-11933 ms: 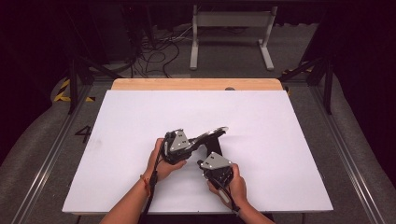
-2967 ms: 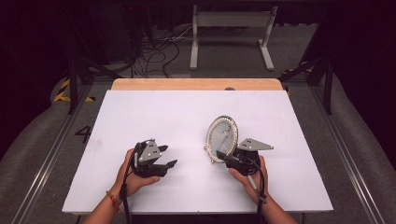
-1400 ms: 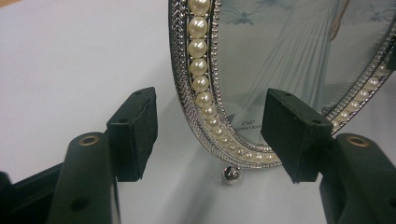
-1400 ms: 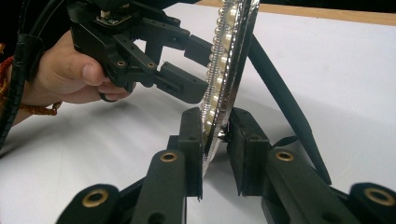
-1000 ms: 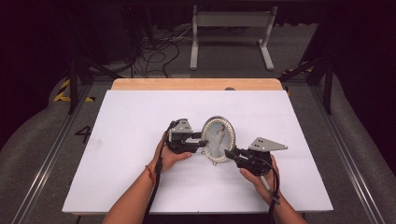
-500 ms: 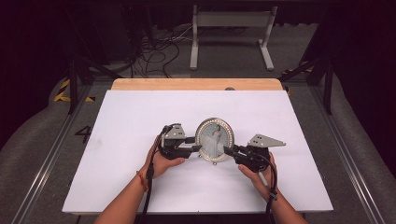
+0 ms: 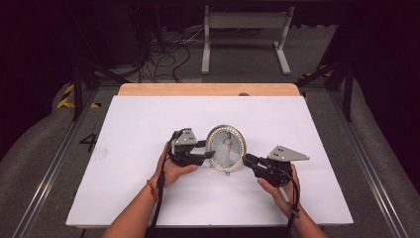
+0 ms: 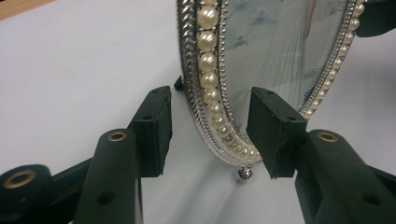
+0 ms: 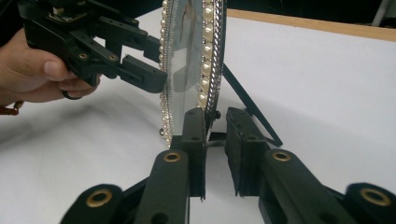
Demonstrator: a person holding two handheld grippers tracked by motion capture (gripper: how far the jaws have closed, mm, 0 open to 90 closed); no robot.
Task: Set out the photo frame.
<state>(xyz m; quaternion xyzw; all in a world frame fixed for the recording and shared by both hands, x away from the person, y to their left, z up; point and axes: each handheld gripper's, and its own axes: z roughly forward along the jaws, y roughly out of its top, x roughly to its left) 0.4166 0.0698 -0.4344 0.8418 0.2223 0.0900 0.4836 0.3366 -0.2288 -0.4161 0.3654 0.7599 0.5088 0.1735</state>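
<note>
Oval picture frame (image 7: 226,148) upright mid-desk (image 7: 129,129), my left hand-held gripper (image 7: 210,154) gaping around its nine o'clock rim, my right hand-held gripper (image 7: 246,159) clamped on its three o'clock edge.

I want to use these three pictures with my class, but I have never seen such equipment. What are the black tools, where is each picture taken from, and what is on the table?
A person holds two hand-operated grippers, each with two black jaws. The high view looks down on a white table. An oval picture frame, edged with pearls, stands there upright. The other two pictures come from cameras riding on the grippers. The left gripper has open jaws on either side of the frame's rim. The right gripper has its jaws at the frame's other edge; whether they pinch it is unclear.
</note>
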